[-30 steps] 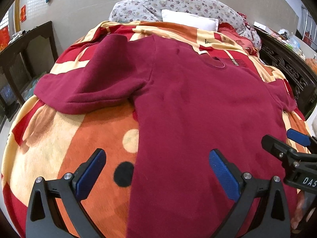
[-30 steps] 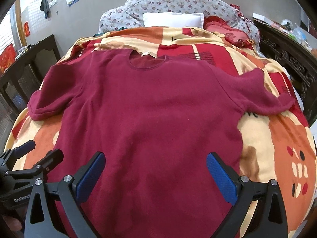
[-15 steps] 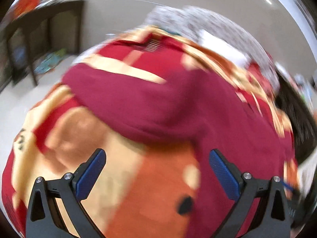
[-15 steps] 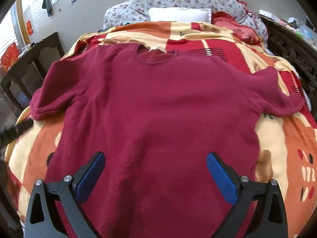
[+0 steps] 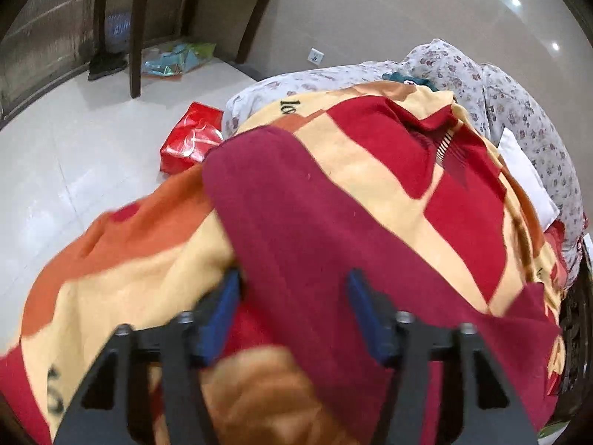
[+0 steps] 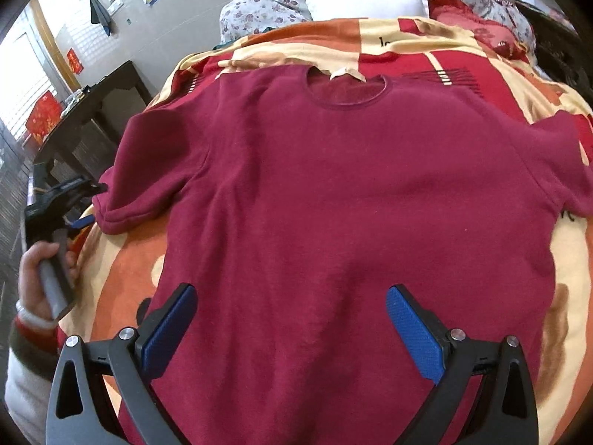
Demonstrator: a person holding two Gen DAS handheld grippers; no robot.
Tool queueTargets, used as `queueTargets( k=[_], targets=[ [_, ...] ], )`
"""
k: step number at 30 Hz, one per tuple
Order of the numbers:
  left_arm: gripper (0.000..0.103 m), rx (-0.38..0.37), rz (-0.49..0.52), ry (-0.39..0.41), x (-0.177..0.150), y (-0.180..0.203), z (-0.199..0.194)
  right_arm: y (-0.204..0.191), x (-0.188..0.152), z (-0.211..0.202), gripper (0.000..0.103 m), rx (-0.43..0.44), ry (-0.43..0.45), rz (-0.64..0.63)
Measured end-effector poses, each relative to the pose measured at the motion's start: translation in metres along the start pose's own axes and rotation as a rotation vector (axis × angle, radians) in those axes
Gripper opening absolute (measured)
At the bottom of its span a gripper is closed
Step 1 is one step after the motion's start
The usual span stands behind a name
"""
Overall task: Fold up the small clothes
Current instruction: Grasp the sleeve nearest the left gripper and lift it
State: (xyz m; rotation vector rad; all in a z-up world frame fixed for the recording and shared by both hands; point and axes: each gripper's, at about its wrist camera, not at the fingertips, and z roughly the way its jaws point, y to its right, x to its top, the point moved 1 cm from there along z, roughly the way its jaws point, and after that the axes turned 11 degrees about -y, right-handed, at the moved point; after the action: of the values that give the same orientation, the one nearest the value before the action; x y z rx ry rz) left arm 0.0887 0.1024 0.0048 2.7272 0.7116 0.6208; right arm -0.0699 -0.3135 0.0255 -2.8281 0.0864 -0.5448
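At the sleeve's edge, the left gripper straddles maroon cloth while the right gripper hovers spread over the hem.

Between the left gripper's blue pads, partly closed with a clear gap left, lies the cuff end of the maroon shirt's sleeve; whether the pads press the cloth is blurred and cannot be told. From there the sleeve runs toward 11 o'clock across the patterned blanket. Seen from the right wrist, the left hand holds that gripper at 9 o'clock, by the same sleeve. Wide apart and holding nothing, the right gripper's jaws hang above the shirt's lower body. Spread flat, the shirt has its neckline at 12 o'clock; a white pillow lies beyond it.
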Motion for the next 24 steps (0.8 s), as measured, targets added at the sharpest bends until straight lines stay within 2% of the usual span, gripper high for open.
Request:
queueTargets(
  k=[1,3,4,6,8,10,12,13,16,19,22,24],
  targets=[
    [0.025,-0.002,0.011,0.004,0.005,0.001,0.002,-0.001,0.0,0.001,0.103,0.002,-0.002,-0.002],
    [0.01,-0.038,0.003,-0.018,0.011,0.0,0.005,-0.001,0.001,0.001,0.103,0.0,-0.007,-0.004],
    [0.009,-0.06,-0.01,-0.026,0.013,0.0,0.002,-0.001,0.001,0.001,0.103,0.004,-0.009,-0.004],
    [0.009,-0.098,0.02,0.029,0.01,0.01,-0.025,0.002,0.002,-0.001,0.103,0.012,-0.01,0.002],
    [0.008,-0.14,0.112,0.114,-0.003,0.039,-0.066,0.008,0.003,-0.003,0.103,0.019,-0.001,0.011],
    [0.008,-0.206,0.181,0.146,-0.017,0.066,-0.096,0.016,0.004,-0.009,0.103,0.025,0.016,0.032],
    [0.008,-0.302,0.281,0.167,-0.039,0.104,-0.129,0.025,0.006,-0.014,0.103,0.034,0.03,0.057],
    [0.008,-0.349,0.366,0.189,-0.059,0.131,-0.149,0.03,0.007,-0.017,0.103,0.04,0.038,0.07],
    [0.008,-0.428,0.571,0.21,-0.116,0.19,-0.174,0.044,0.007,-0.028,0.103,0.036,0.068,0.098],
    [0.008,-0.46,0.714,0.149,-0.169,0.235,-0.159,0.062,0.003,-0.038,0.103,0.019,0.092,0.136],
    [0.008,-0.449,0.787,0.052,-0.214,0.267,-0.113,0.087,-0.002,-0.043,0.103,-0.016,0.114,0.196],
    [0.011,-0.482,0.836,-0.021,-0.241,0.278,-0.081,0.108,-0.007,-0.044,0.103,-0.034,0.116,0.251]
  ],
)
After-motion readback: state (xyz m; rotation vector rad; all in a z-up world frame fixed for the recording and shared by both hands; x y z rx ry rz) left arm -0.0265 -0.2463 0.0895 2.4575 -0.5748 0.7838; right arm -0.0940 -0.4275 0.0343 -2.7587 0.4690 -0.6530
